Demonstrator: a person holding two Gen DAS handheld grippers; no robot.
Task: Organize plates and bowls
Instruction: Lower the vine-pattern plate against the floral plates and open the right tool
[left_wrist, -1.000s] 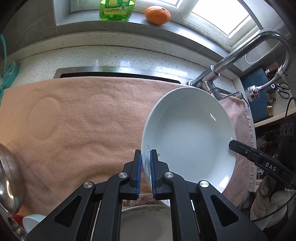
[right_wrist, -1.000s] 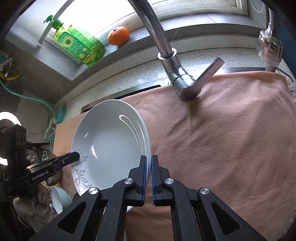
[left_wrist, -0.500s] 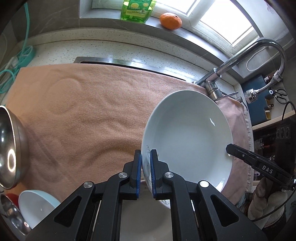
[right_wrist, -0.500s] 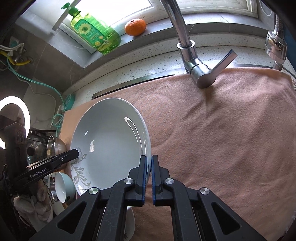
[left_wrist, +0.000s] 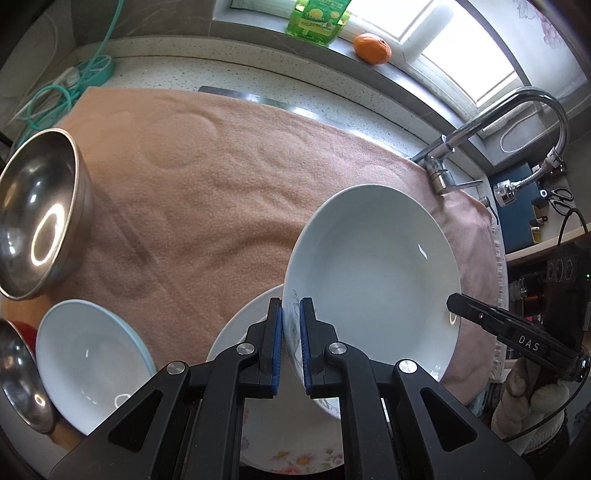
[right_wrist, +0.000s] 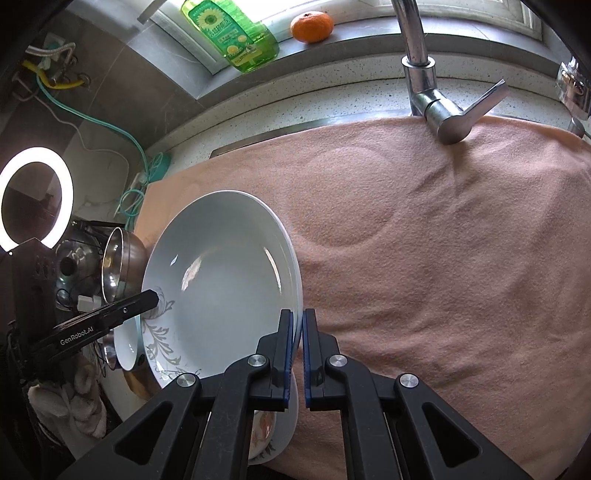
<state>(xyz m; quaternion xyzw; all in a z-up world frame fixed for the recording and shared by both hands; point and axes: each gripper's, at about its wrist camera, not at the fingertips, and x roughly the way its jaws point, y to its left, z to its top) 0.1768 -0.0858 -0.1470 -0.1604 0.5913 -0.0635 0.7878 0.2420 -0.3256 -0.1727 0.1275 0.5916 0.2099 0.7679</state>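
Note:
Both grippers hold one white deep plate (left_wrist: 373, 266) above the pink towel (left_wrist: 207, 173). My left gripper (left_wrist: 291, 314) is shut on its near-left rim, by a grey leaf pattern. My right gripper (right_wrist: 297, 317) is shut on the opposite rim of the same plate (right_wrist: 221, 284). Each gripper's fingers show in the other's view, the right one (left_wrist: 480, 317) and the left one (right_wrist: 122, 310). A flowered plate (left_wrist: 280, 435) lies under the held one. A light blue bowl (left_wrist: 88, 358) and a steel bowl (left_wrist: 33, 210) sit at the left.
A faucet (left_wrist: 476, 125) stands at the towel's far right. A green soap bottle (left_wrist: 317, 14) and an orange (left_wrist: 371, 48) sit on the windowsill. Another steel bowl (left_wrist: 18, 376) is at the left edge. A ring light (right_wrist: 35, 199) and cables are at the left.
Both grippers have pulled back towards me and risen with the plate. The flowered plate, blue bowl and steel bowls have come into view below and left.

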